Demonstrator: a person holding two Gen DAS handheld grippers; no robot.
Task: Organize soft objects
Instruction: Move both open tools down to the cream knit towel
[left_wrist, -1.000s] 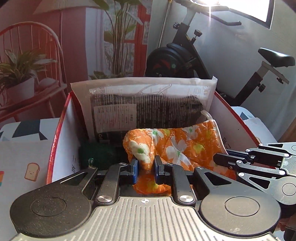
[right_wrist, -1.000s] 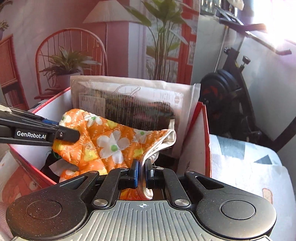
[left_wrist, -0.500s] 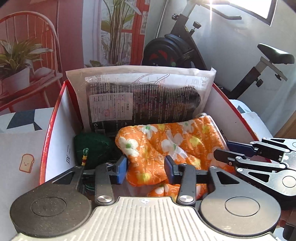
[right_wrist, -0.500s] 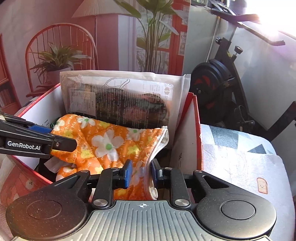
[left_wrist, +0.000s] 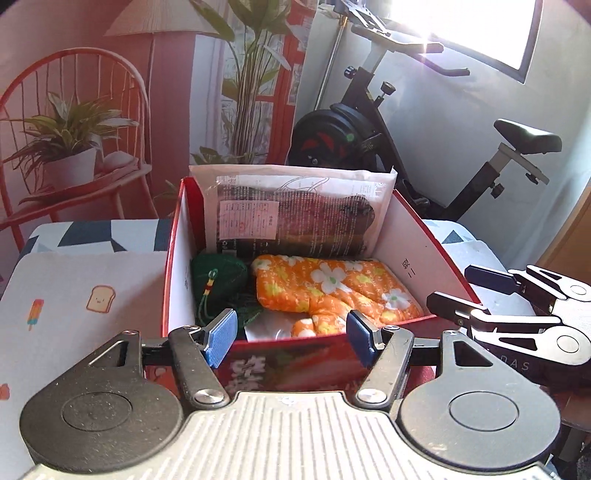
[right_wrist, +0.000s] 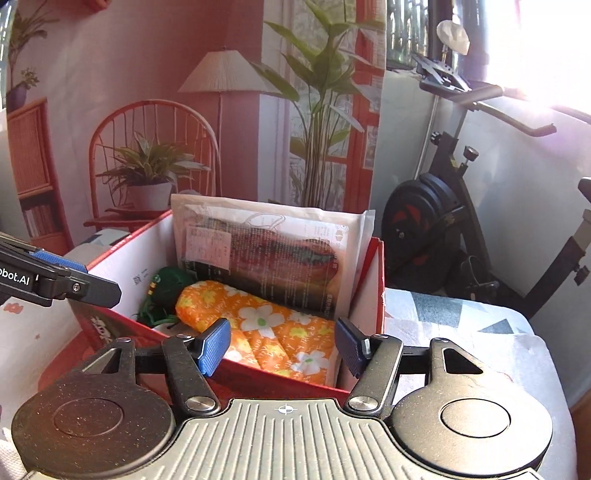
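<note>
An orange floral cloth (left_wrist: 332, 291) lies folded in the red box (left_wrist: 424, 240), also in the right wrist view (right_wrist: 266, 332). A green knitted pouch (left_wrist: 218, 273) sits at its left. A flat plastic-wrapped packet (left_wrist: 295, 214) stands against the box's far wall. My left gripper (left_wrist: 291, 339) is open and empty, in front of the box's near wall. My right gripper (right_wrist: 282, 347) is open and empty, in front of the box's near right side; it also shows in the left wrist view (left_wrist: 476, 295).
The box stands on a patterned cloth surface (left_wrist: 74, 295). An exercise bike (left_wrist: 388, 140) stands behind the box. A red chair with a potted plant (left_wrist: 70, 162) is at the back left.
Both grippers let go of the orange cloth, opened wide and drew back out of the box. The cloth now lies flat inside.
</note>
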